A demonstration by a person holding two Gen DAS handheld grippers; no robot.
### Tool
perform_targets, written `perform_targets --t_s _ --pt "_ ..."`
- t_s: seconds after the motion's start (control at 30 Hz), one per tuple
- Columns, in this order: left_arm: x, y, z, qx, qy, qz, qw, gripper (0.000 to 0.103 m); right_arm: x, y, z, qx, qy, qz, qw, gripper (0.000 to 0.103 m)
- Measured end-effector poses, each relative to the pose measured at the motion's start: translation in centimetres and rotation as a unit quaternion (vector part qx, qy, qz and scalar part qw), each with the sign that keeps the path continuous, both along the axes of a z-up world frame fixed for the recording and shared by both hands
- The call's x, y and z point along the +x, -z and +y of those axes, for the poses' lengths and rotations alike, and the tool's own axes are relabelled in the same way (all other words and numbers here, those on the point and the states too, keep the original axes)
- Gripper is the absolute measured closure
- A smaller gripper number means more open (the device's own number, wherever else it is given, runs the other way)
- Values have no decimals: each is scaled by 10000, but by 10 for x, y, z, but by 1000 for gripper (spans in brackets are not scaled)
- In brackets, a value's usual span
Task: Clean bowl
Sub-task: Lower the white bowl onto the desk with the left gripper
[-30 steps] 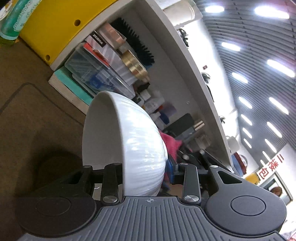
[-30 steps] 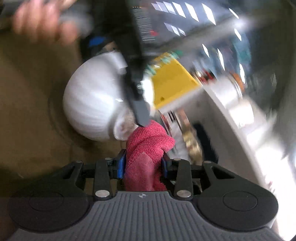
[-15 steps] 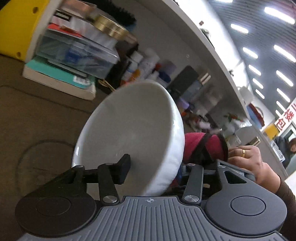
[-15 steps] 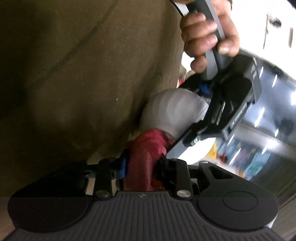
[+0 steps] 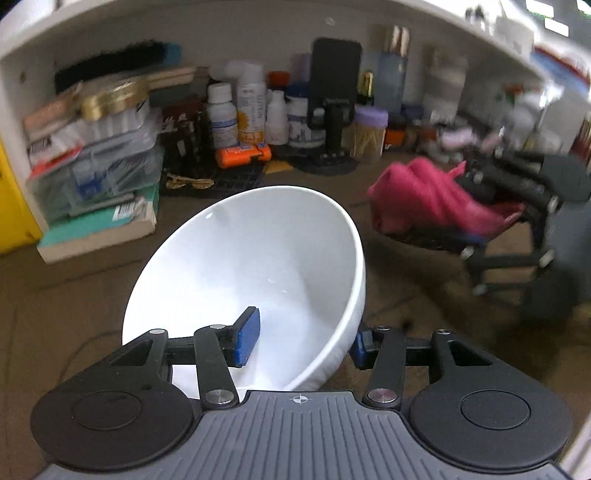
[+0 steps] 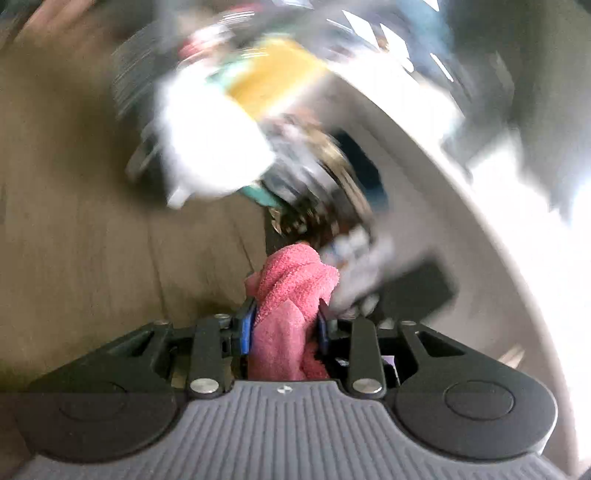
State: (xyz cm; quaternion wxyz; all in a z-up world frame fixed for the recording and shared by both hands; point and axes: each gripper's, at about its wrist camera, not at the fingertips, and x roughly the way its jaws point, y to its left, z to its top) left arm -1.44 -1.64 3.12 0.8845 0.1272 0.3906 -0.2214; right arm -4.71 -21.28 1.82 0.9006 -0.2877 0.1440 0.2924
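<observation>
My left gripper (image 5: 303, 339) is shut on the rim of a white bowl (image 5: 258, 258), one pad inside and one outside, and holds it tilted above the brown table. My right gripper (image 6: 284, 332) is shut on a pink cloth (image 6: 291, 295). In the left wrist view the right gripper (image 5: 517, 221) with the pink cloth (image 5: 424, 195) is off to the right of the bowl, apart from it. In the right wrist view the bowl (image 6: 210, 147) is a blurred white shape ahead and to the left.
A white shelf unit (image 5: 258, 29) at the back holds bottles (image 5: 251, 110), a phone on a stand (image 5: 334, 96) and stacked boxes (image 5: 96, 166). A yellow panel (image 5: 11, 199) stands at the left. The brown table (image 5: 74, 295) lies below.
The bowl has turned from side-on to opening toward my left camera. The right gripper with the cloth has pulled away from the bowl's outside to the right and is moving fast.
</observation>
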Motion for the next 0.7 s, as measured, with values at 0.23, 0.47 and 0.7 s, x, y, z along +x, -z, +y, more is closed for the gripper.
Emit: perform_targets --t_s 0.23,0.47,0.7 --pt "-5 2 -39 387 319 -89 9987 49 50 -6 -9 1710 732 1748 9669 69" --pt "-8 7 -57 714 356 -276 9964 40 58 12 0 1645 1056 1733 9653 57" --pt "-14 7 -71 860 396 -402 9947 35 60 19 14 1317 1355 1609 9687 10"
